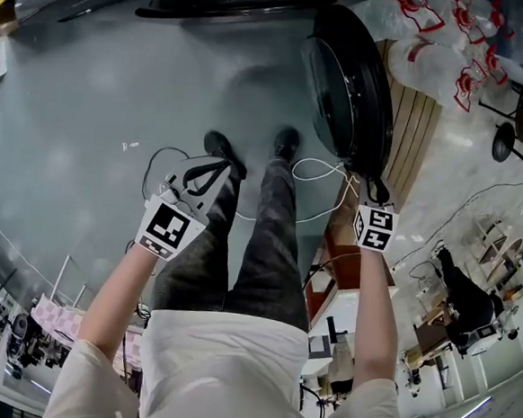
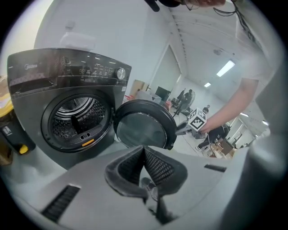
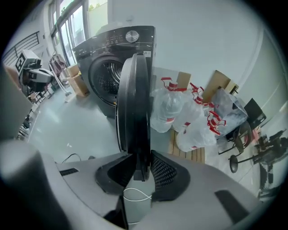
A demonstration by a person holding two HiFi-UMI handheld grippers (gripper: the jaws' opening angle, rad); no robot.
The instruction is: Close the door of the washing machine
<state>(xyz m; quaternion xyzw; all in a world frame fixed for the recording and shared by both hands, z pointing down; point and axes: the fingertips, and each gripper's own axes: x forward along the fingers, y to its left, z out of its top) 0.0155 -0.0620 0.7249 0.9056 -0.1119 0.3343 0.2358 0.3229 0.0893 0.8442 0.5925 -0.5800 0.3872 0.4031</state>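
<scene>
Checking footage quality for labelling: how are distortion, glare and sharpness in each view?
Head view: fisheye bend, soft glare on the floor. Left gripper view: dark rounded corners, washing machine sharp, ceiling lights glaring. Right gripper view: door sharp, windows bright.

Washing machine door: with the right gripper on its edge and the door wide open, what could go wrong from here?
1. The right gripper holds the door only by its thin edge, so it may slip off as the door swings.
2. A white cable lies on the floor by the person's feet, under the door, and could snag or trip a step.
</scene>
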